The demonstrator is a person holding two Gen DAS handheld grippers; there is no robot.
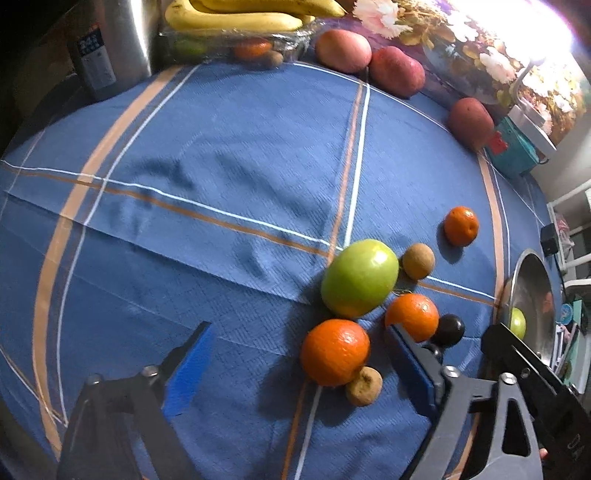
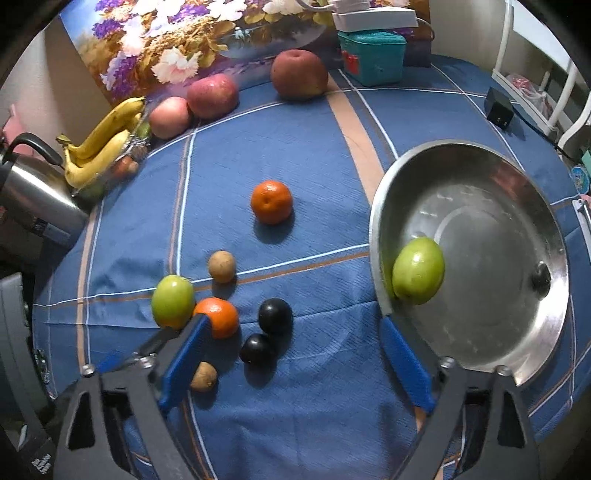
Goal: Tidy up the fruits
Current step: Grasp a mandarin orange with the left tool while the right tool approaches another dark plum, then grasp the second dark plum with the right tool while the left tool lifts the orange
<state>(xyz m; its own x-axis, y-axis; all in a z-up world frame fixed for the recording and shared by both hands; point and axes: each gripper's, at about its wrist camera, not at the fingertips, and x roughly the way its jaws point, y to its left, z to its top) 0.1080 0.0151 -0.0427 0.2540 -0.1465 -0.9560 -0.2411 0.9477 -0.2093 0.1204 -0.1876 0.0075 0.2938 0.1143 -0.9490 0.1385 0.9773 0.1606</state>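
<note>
- Left claw [image 1: 299,356]: jaws stand wide apart and hold nothing. No earlier view is available to compare.
- Between the left claw's blue pads [image 1: 188,365], nearer the right-hand pad: a large orange [image 1: 335,352] resting on the bench cloth [image 1: 221,166], with a small brown fruit [image 1: 364,386] touching its near side. Neither pad presses on them.
- Just ahead of the left claw: a green apple [image 1: 360,282] beside a second orange [image 1: 413,315], which sits at the tip of the right-hand pad; a dark plum [image 1: 448,329] lies just beyond it.
- Further ahead and to the right: a brown fruit [image 1: 418,261] and a small mandarin [image 1: 461,226].
- Far ahead, at the bench edge: three red apples [image 1: 343,50] and a bunch of bananas [image 1: 236,16] on a clear tray.
- Right claw [image 2: 295,341]: jaws wide apart, empty.
- Within the right claw's span, toward its left-hand pad: two dark plums [image 2: 275,315], touching each other.
- To the right of the right claw: a metal bowl [image 2: 517,332], its rim against the right-hand pad. Inside it, a green apple [image 2: 418,270] rests against the near-left wall, and a small dark fruit [image 2: 541,280] lies at the far side.
</note>
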